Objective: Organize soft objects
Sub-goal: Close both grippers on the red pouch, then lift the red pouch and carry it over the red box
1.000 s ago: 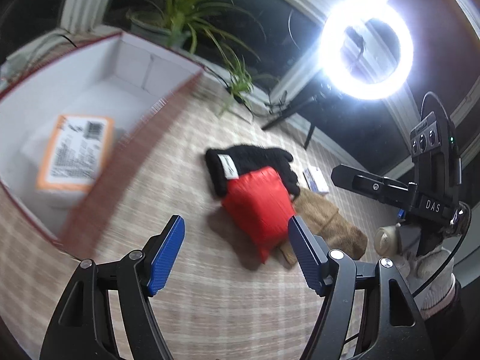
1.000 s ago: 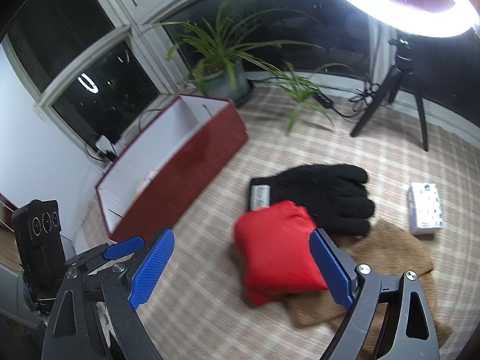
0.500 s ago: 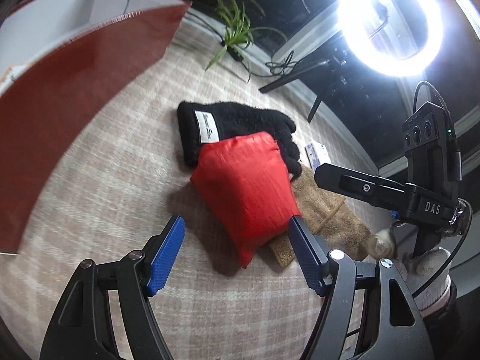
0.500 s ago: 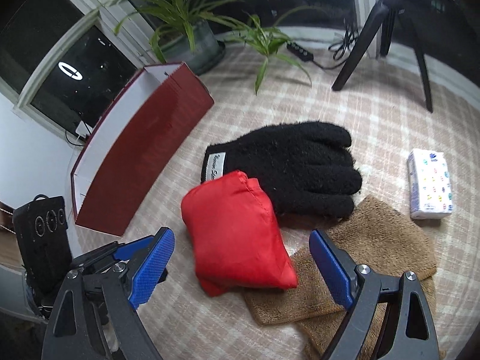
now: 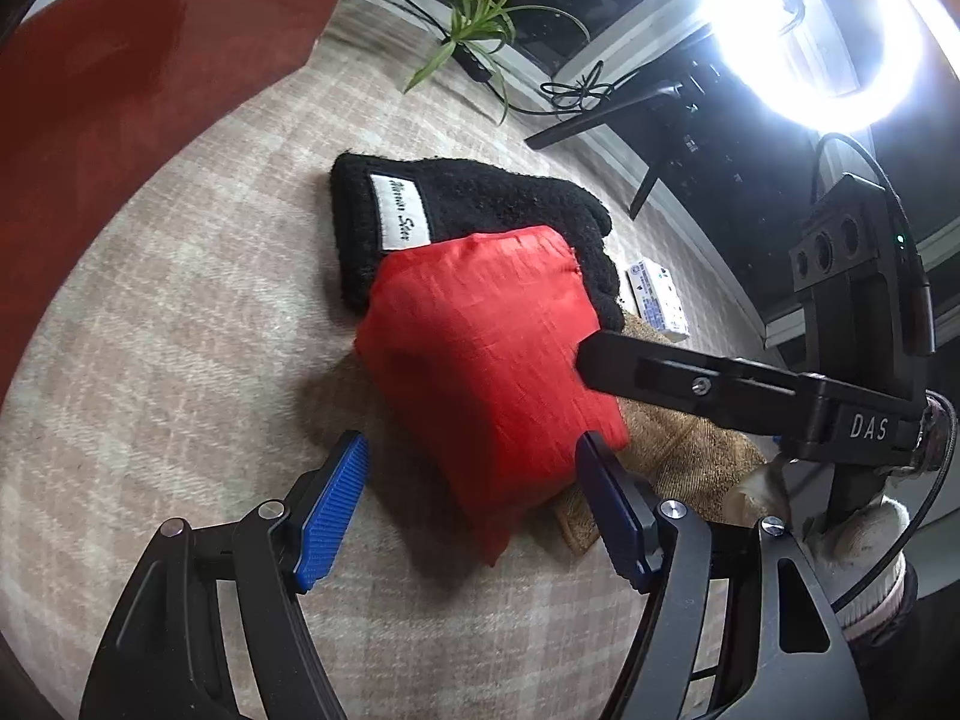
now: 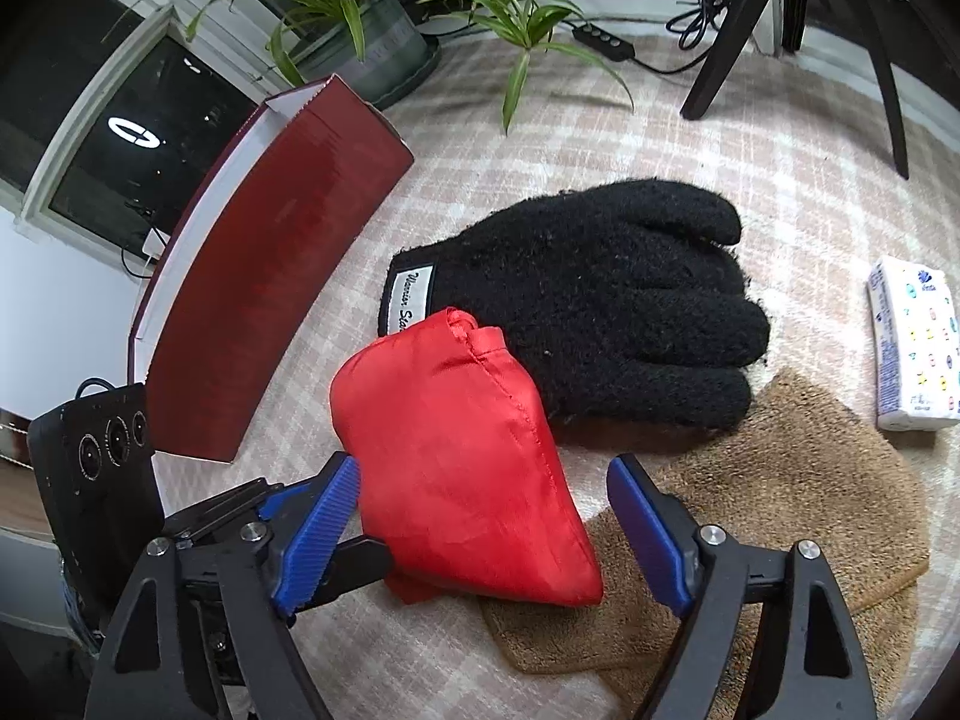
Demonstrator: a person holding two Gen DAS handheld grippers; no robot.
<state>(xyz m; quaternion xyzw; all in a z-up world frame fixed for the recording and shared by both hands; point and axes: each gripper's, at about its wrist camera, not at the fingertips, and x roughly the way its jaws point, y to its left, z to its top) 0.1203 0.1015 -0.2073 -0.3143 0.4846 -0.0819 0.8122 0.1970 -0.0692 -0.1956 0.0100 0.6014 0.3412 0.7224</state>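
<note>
A red fabric pouch (image 5: 480,360) lies on the checked carpet, overlapping a black knitted glove (image 5: 474,204) and a brown towel (image 5: 678,450). The pouch (image 6: 462,468), glove (image 6: 606,312) and towel (image 6: 768,504) also show in the right wrist view. My left gripper (image 5: 474,498) is open, its blue pads on either side of the pouch's near end. My right gripper (image 6: 486,528) is open around the same pouch from the other side. Neither gripper holds anything.
A dark red box (image 6: 264,264) with a white inside stands at the left. A tissue pack (image 6: 912,348) lies right of the glove. Potted plants (image 6: 360,18), a power strip and a ring light on a tripod (image 5: 816,30) stand at the back.
Both grippers have moved down and closer to the red pouch, which now sits between each pair of fingers. The box has slid out toward the left edge of the views.
</note>
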